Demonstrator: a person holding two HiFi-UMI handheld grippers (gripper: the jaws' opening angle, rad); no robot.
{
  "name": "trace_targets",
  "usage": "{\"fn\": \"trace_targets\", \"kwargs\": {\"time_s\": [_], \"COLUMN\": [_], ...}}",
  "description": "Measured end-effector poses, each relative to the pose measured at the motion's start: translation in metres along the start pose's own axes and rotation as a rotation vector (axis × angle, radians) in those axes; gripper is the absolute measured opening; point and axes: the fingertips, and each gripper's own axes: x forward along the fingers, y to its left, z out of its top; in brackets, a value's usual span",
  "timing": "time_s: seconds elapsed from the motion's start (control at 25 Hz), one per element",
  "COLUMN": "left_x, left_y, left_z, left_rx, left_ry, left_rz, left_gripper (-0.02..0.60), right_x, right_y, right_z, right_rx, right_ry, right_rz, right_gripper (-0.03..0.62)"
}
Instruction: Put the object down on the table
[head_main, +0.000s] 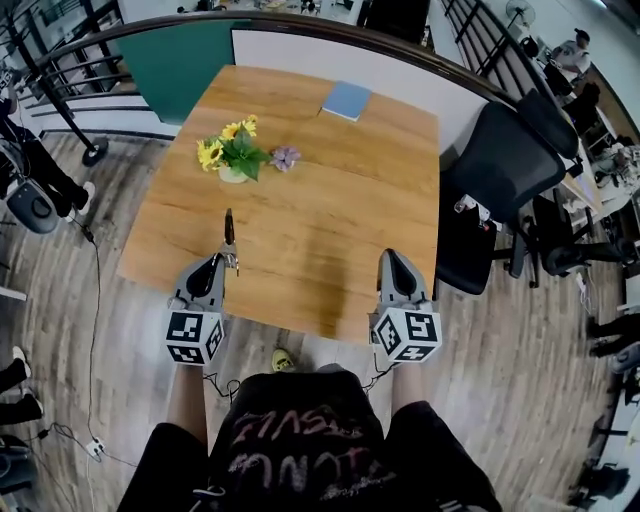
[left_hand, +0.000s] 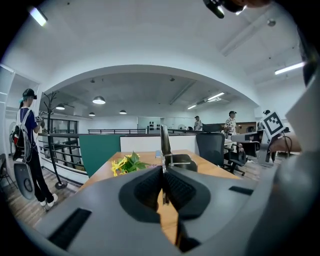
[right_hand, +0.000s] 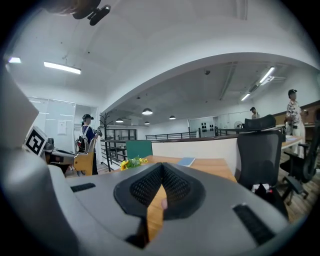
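2 grippers at near edge of tabletop (head_main: 330, 200): L gripper (head_main: 226, 258) jaws clamped on 1 slim dark tool (head_main: 229, 226), which sticks out past the tips over the near-left wood. R gripper (head_main: 392, 255) jaws together, nothing betw. them. Also on tabletop: 1 pot of yellow flowers (head_main: 232, 150), 1 purple flower (head_main: 286, 157) just beside it, 1 blue notebook (head_main: 347, 100) near far edge; 1 black chair (head_main: 500, 160) at R side.

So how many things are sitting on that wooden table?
2: a flower arrangement toward the far left, and a blue notebook near the far edge. The slim dark object is gripped in the left hand-held gripper, so not counted.
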Motion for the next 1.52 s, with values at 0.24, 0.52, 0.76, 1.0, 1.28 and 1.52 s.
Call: {"fn": "trace_targets", "kwargs": {"time_s": [0.24,0.52,0.76,1.0,1.28,1.52], "left_x": [0.018,0.036,0.053,0.072,0.096,0.121], "left_y": [0.001,-0.005,-0.008,-0.009,-0.014,-0.018], "left_z": [0.008,0.017,0.022,0.023,0.027,0.017], "left_rx": [0.025,0.021,0.045,0.095,0.231,0.384], "left_ry": [0.001,-0.005,0.006,0.031,0.073,0.135], "left_rz": [-0.025,-0.024,-0.003,0.010,0.008,-0.013], "left_gripper": [0.014,0.014,0.014,0.014,0.014,0.014], "right_x": [0.006,0.023,0.043,0.059,0.069,0.075], "right_y": [-0.005,-0.010,-0.020,-0.023,-0.025,-0.027], "right_z": [0.009,0.013,0.015,0.019,0.024,0.026], "right_rx": [-0.009,0.004,0.017,0.019,0.015,0.011], "right_ry": [-0.004,-0.016,-0.031,-0.044,-0.059,-0.060], "right_rz": [-0.014,0.016,0.044,0.074,0.093,0.096], "right_gripper": [0.005,0.005,0.005,0.005,0.005,0.005]}}
